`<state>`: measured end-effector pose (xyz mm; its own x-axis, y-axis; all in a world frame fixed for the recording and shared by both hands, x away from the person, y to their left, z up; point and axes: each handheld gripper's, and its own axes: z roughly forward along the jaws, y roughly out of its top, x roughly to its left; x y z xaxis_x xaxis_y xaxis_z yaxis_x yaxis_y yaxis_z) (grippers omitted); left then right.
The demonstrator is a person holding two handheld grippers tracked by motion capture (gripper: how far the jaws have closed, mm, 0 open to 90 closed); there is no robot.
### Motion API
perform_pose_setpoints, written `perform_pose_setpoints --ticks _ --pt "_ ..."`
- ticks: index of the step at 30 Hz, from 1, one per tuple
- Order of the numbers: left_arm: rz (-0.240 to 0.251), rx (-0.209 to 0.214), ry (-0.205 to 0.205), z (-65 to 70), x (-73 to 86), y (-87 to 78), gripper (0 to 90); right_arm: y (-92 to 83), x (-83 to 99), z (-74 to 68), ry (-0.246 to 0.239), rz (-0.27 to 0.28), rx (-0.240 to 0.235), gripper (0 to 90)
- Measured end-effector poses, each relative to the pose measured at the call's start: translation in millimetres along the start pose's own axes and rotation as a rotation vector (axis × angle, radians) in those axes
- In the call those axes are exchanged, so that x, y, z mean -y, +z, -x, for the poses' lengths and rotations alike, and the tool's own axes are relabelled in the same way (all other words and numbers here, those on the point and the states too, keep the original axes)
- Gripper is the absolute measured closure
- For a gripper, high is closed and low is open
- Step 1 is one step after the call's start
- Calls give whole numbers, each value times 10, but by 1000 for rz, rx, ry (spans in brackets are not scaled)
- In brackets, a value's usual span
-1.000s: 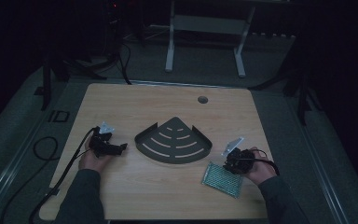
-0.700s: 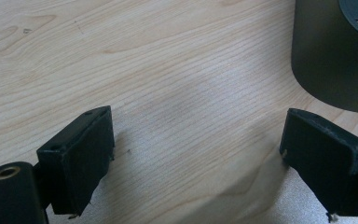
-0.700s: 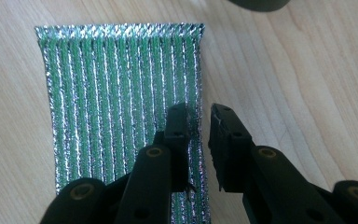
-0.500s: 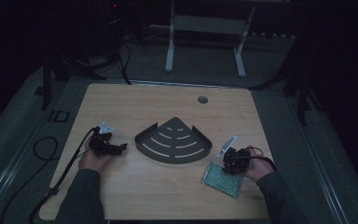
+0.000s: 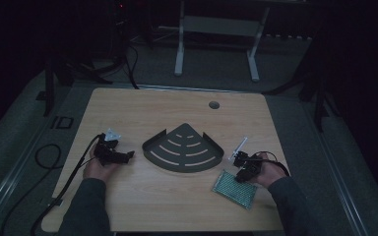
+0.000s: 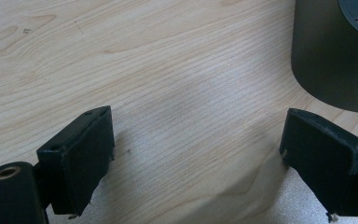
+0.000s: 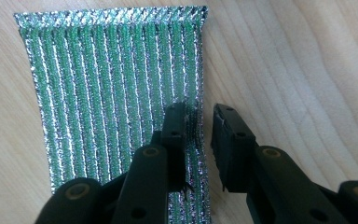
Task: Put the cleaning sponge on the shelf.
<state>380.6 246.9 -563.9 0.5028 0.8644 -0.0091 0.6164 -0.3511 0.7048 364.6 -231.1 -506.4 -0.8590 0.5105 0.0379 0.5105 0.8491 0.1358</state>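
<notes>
A green and silver scouring pad (image 5: pixel 235 189) lies flat near the table's front right. In the right gripper view the pad (image 7: pixel 107 93) shows ribbed stripes. My right gripper (image 7: pixel 198 114) has its jaws drawn close together over the pad's right edge, one jaw on the pad and one beside it. From above, that gripper (image 5: pixel 241 174) points down at the pad's near corner. A dark quarter-round slotted tray (image 5: pixel 182 147) sits mid-table. My left gripper (image 5: pixel 128 156) rests left of the tray, open, with bare wood between its jaws (image 6: pixel 196 140). The tray's wall (image 6: pixel 331 56) stands just beyond its right jaw.
The wooden table (image 5: pixel 142 113) has a round cable hole (image 5: pixel 214 104) at the back. A black cable (image 5: pixel 44 152) trails off the left edge to the floor. A white desk frame (image 5: pixel 216 44) stands on the floor behind.
My right gripper has tipped down and come toward the pad, and its jaws now sit over the pad's edge. The left gripper has stayed still.
</notes>
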Motion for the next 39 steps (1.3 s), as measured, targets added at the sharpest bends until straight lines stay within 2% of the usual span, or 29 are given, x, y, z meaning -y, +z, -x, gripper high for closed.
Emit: perform_pose_setpoints --ticks 3,7,12,15,20,30,39 --pt "0 0 0 0 0 0 105 6 3 18 4 1 -34 814" --pt "0 0 0 0 0 0 105 7 11 11 2 4 -35 844" --pt "0 0 0 0 0 0 105 -1 2 -24 -20 -1 -5 880" --pt "0 0 0 0 0 0 105 -9 2 -66 -42 5 37 892" --pt "0 0 0 0 -1 0 105 -38 4 -88 -48 8 51 895" --pt "0 0 -1 0 0 0 105 -188 29 -65 -29 29 59 896" --pt "1 0 -1 0 0 1 105 -320 45 5 0 39 85 897"
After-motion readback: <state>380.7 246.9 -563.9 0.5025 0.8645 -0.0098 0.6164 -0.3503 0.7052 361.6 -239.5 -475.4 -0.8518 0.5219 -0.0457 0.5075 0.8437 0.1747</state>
